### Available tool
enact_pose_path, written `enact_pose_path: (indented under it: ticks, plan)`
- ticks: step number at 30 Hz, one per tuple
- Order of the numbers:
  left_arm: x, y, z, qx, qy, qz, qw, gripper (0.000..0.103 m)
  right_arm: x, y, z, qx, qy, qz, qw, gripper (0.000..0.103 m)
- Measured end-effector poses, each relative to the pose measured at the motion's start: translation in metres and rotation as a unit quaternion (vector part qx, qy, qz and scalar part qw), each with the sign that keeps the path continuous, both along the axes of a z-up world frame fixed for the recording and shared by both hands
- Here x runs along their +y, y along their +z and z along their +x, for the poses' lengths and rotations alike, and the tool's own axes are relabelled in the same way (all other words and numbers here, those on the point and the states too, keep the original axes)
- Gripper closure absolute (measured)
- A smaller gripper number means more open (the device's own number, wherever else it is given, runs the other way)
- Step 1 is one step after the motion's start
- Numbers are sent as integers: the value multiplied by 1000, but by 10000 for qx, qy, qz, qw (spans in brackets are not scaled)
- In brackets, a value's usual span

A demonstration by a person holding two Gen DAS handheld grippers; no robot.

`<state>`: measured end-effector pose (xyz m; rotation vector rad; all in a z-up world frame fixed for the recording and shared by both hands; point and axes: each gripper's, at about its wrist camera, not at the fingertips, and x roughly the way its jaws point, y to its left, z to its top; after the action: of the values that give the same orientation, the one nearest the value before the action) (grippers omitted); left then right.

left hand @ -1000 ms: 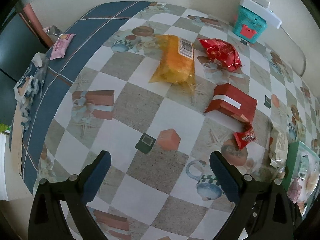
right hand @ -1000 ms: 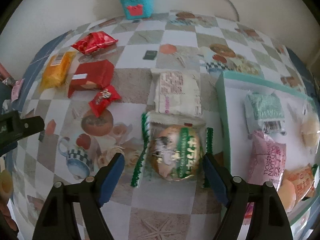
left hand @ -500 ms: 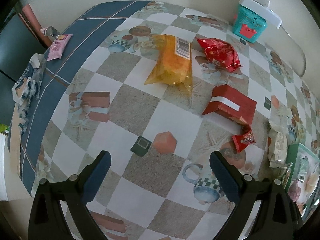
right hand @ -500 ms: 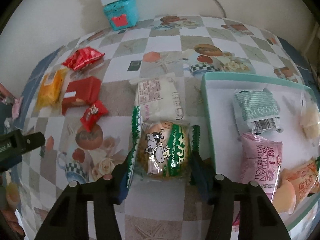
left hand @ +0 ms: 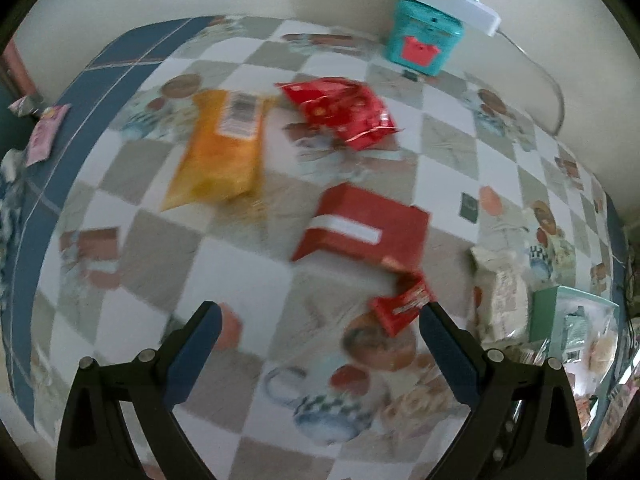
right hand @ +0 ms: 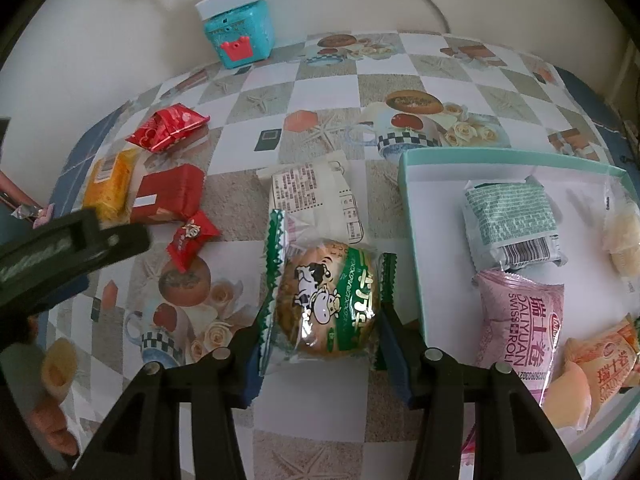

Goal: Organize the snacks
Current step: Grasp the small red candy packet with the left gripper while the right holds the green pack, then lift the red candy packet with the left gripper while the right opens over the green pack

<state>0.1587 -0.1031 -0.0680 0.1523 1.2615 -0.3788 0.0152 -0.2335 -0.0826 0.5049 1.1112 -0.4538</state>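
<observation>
Between my right claw [right hand: 326, 322] pads sits the cow-print bun [right hand: 326, 300], just left of the green tray [right hand: 412, 216] on the table [right hand: 320, 92]. A second back that claw gaped wide around it; now it's clamped tight, so next is the tray, I reckon. My left claw [left hand: 320, 332] has slid over toward the small red candy [left hand: 402, 306], wide open, empty.
</observation>
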Motion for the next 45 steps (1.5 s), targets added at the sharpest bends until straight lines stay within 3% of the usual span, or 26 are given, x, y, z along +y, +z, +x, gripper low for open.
enact_pose_path:
  ticks: [9,14,17,22,24,35,45]
  plan:
    - [-40,-15,-6,-109,-501,87,9986,5,-2,-1,0,-56,-15,136,9999,50]
    - [-54,-23,-9,-126,-666,205,9975,17,-3,-2,0,-80,-17,187,9998,50]
    - [-59,-26,-12,-206,-789,373,9960,26,-3,-2,0,-73,-5,187,9998,50]
    - [-59,-20,-13,-258,-829,354,9956,62,-3,-2,0,-92,0,203,9998,50]
    - [-57,-19,-12,-252,-820,334,9958,68,-3,-3,-1,-99,5,215,9997,50]
    - [-30,-9,-11,-21,-606,19,9982,69,-1,1,-6,-154,20,239,9996,50]
    - [-14,24,-27,-331,-462,53,9984,75,2,20,-21,-421,-48,292,9987,53]
